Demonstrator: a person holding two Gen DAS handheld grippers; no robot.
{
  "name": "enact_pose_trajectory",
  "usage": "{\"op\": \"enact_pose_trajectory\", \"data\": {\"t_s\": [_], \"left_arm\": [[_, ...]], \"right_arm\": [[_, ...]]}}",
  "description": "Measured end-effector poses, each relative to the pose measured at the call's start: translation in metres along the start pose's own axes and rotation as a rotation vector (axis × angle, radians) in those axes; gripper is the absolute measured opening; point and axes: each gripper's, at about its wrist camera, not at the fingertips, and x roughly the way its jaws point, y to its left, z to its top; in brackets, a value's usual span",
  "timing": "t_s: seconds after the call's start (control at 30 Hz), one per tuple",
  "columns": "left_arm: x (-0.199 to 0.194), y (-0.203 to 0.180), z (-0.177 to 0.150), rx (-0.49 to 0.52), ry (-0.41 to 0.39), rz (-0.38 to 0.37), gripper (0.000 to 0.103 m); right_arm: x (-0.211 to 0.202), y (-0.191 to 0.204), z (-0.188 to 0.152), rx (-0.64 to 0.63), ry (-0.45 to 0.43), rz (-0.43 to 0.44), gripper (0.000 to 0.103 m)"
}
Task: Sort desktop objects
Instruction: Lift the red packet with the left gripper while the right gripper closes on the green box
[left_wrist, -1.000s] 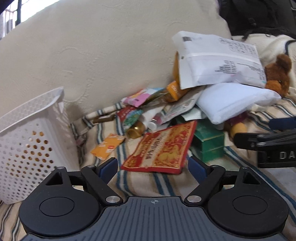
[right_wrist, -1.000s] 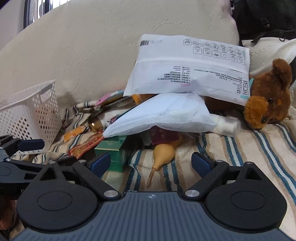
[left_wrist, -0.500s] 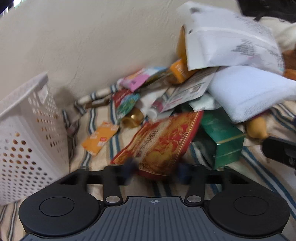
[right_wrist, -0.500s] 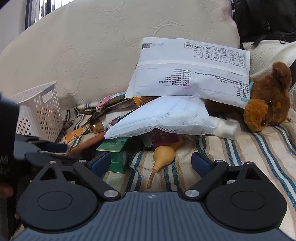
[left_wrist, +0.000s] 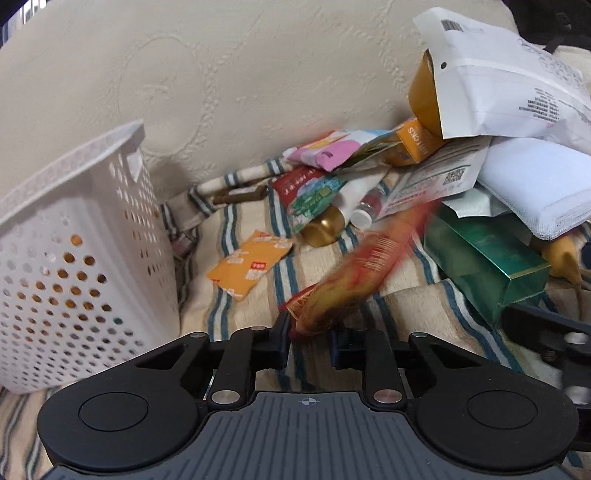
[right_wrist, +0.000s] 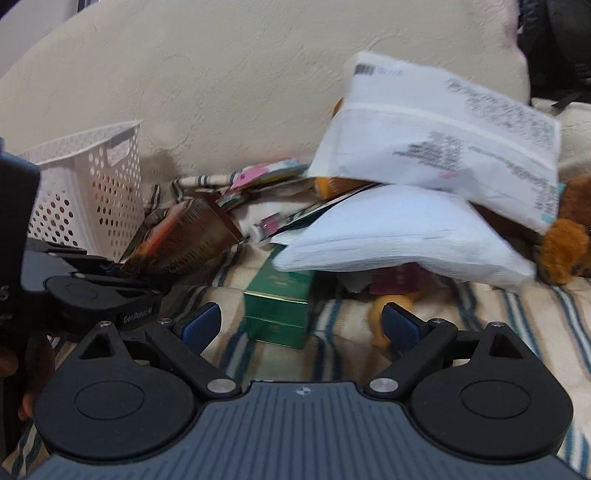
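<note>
The left gripper (left_wrist: 310, 338) has closed on the flat red-and-gold foil snack packet (left_wrist: 364, 264). The packet is now lifted, tilted edge-on, off the striped blanket (left_wrist: 258, 306).

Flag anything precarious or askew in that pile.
The big white mailer sits tilted atop the white pillow pack, overhanging the heap. The left gripper holds the red snack packet lifted at a slant.

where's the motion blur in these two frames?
Left wrist: only the red snack packet in the left tool is smeared; white basket and green box stay sharp. Right wrist: whole pile soft, print on the white mailer unreadable; right tool crisp.
</note>
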Motion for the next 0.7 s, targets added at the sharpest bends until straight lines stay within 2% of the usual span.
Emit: {"op": "enact_pose_trajectory", "data": {"t_s": [0.23,0.43,0.47,0.5,0.57,0.7], "left_arm": [[0.005,-0.001,0.001,0.01,-0.001,-0.01,0.02],[0.016,-0.002,0.006,0.009,0.014,-0.03,0.024],[0.017,-0.002,0.007,0.009,0.016,-0.033,0.021],[0.018,-0.002,0.007,0.006,0.015,-0.036,0.011],[0.017,-0.001,0.008,-0.011,0.007,-0.053,0.0],[0.011,0.002,0.008,-0.024,-0.039,-0.089,0.0]], "right_arm": [[0.029,0.001,0.011,0.059,0.089,-0.023,0.088],[0.044,-0.009,0.012,0.146,0.151,-0.006,0.055],[0.044,-0.011,0.012,0.157,0.149,-0.01,0.048],[0.043,-0.013,0.011,0.169,0.143,-0.002,0.046],[0.04,-0.019,0.01,0.199,0.132,0.021,0.045],[0.034,-0.024,0.005,0.232,0.124,0.046,0.045]]}}
